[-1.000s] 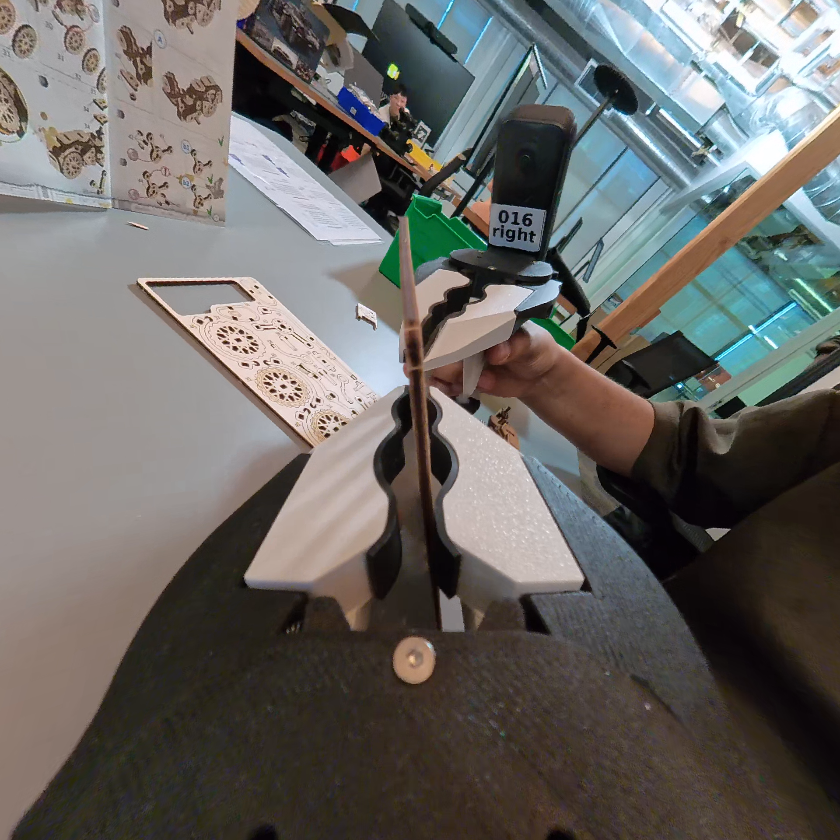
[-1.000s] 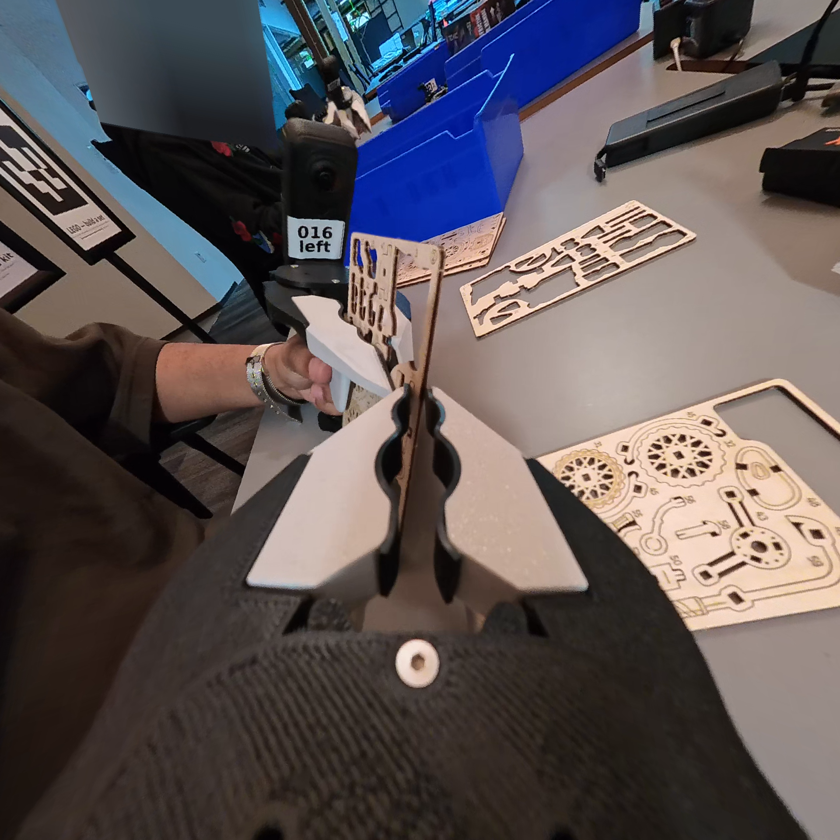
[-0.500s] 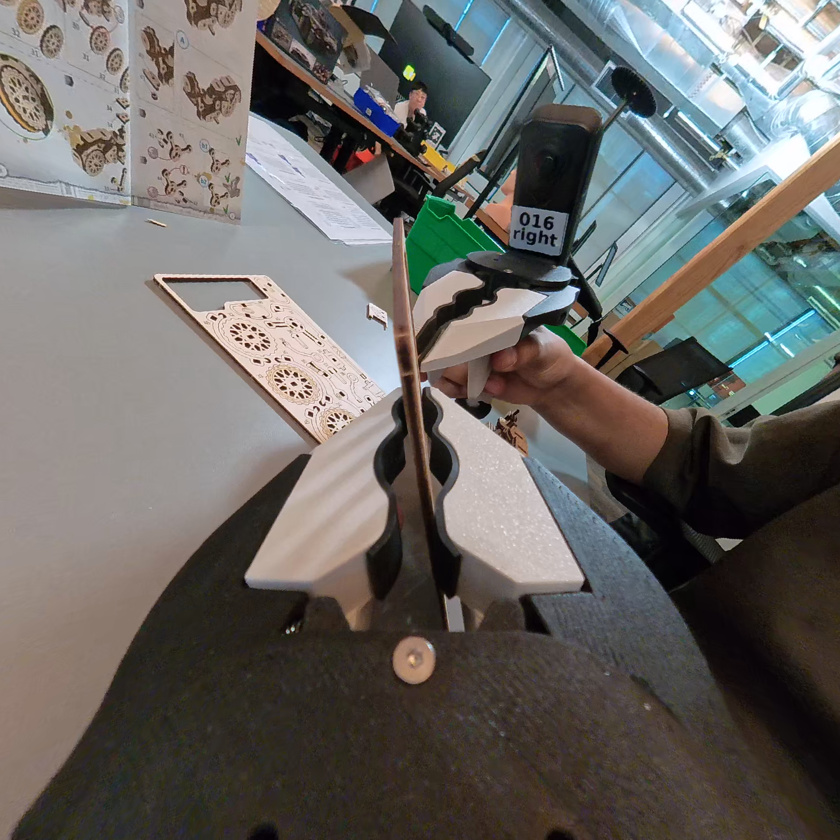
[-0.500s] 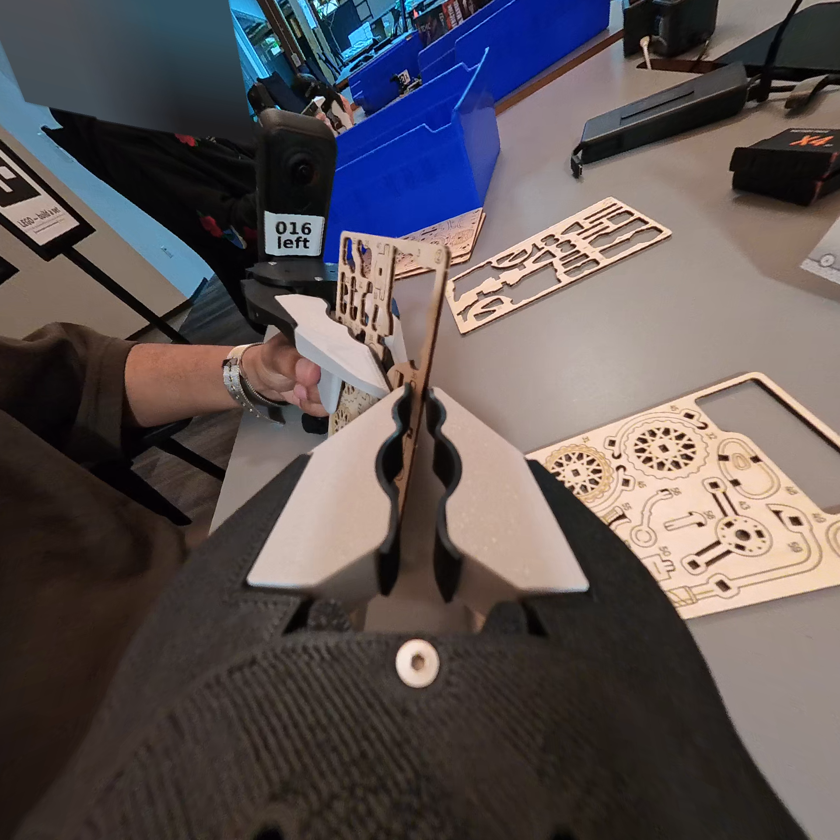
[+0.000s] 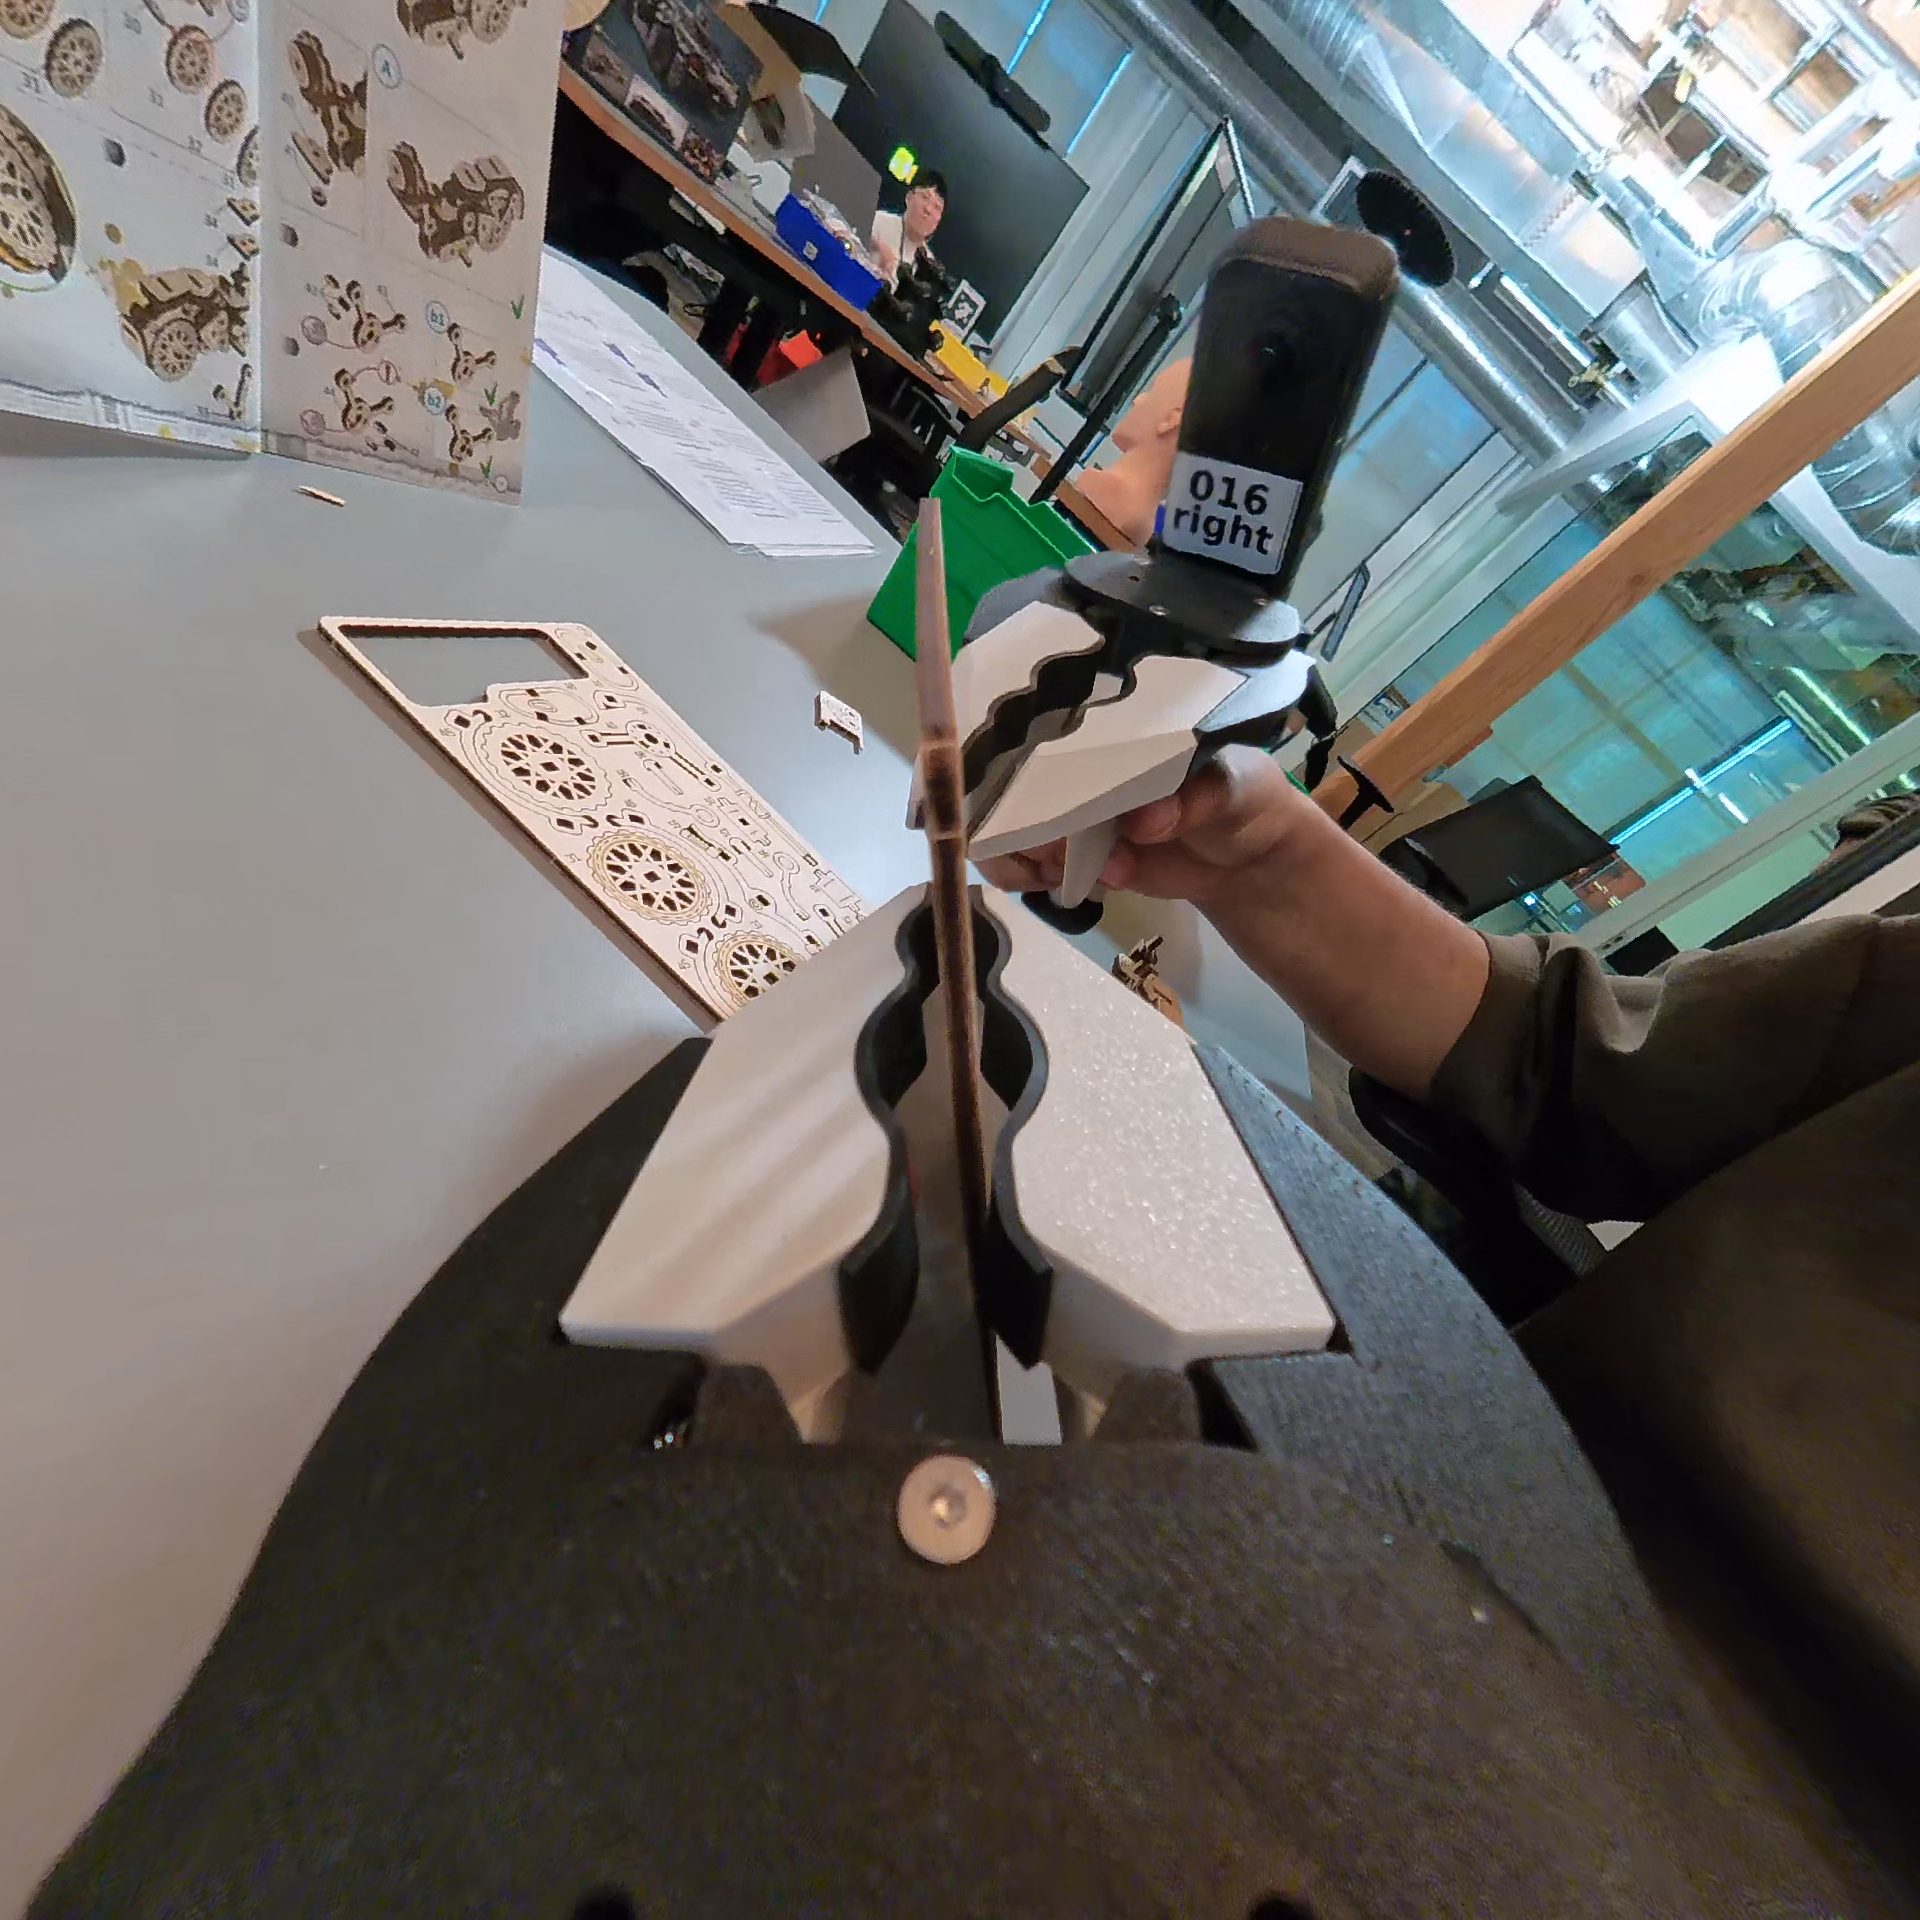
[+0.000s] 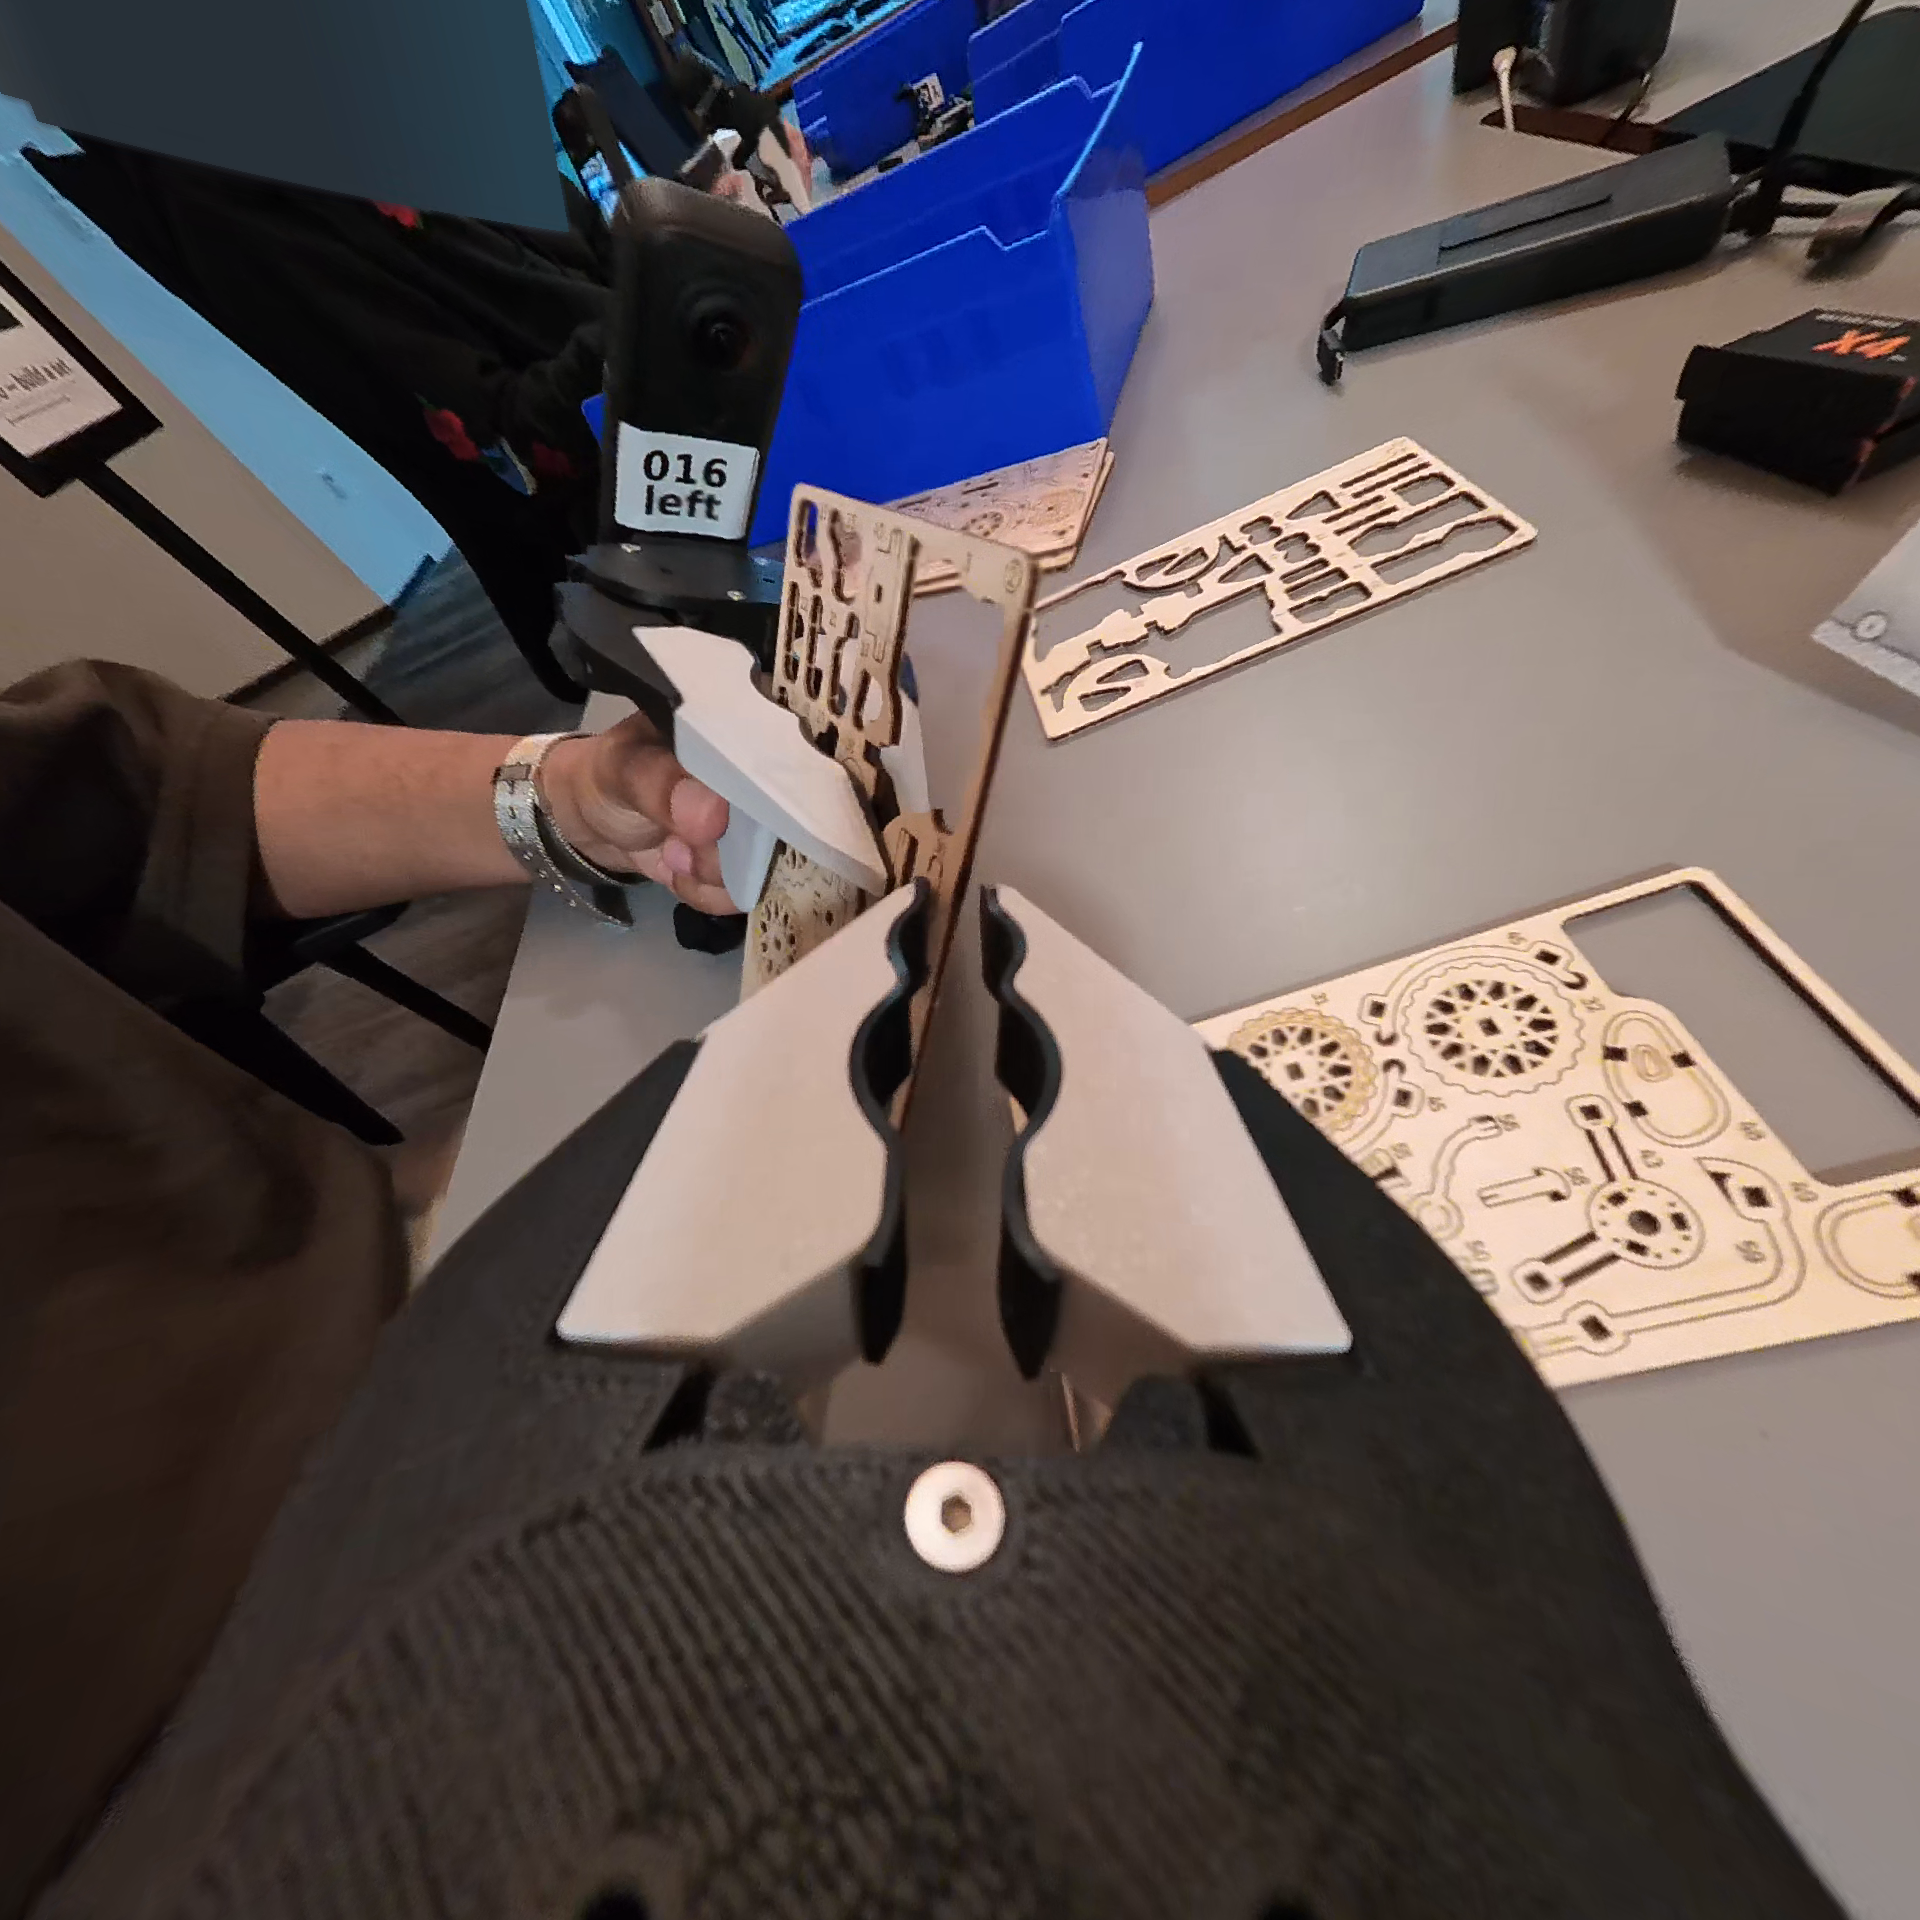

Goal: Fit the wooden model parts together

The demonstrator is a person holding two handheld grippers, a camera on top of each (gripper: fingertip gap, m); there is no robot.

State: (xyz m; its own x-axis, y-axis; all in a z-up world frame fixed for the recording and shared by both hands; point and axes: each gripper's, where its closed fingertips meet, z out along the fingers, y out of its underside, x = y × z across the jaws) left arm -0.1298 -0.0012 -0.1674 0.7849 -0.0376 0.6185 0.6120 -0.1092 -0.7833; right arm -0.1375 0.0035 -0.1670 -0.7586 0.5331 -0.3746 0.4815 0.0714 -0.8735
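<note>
Surroundings, right wrist view: grey table [image 6: 1351, 831] carrying a flat sheet with wheel patterns [image 6: 1558, 1122] just right of the right gripper [image 6: 951, 904], an emptied parts frame [image 6: 1278, 582] farther back, a small stack of sheets [image 6: 1018, 509] against a blue bin [image 6: 966, 312], a black box [image 6: 1808, 405] and a long black device [image 6: 1538, 249] at the far right.

Surroundings, left wrist view: folded instruction leaflet [image 5: 395, 239] standing at the far left, printed papers [image 5: 686, 436] lying beyond it, a small loose wooden piece [image 5: 838, 717] and a tiny sliver [image 5: 319, 496] on the bare surface, green bin [image 5: 977, 540] past the table edge. Nothing lying between the two grippers except the held work itself.

Task item: thin plywood parts sheet [image 6: 847, 644], held upright off the table, above its near edge. Pale tan face, dark scorched cut edges, one large rectangular opening bounded by a narrow frame strip, slotted shapes along the side nearest the left gripper [image 5: 951, 914]. Seen edge-on as a thin vertical line in the left wrist view.

Left gripper: pads closed tight against both faces of the sheet, gripped by the left hand [image 6: 634, 810] with a silver wristband.

Right gripper: jaws parted a little, frame strip standing between them, touching the left pad, a clear gap at the right pad. No clamping seen. Right hand [image 5: 1195, 831] on its handle
</note>
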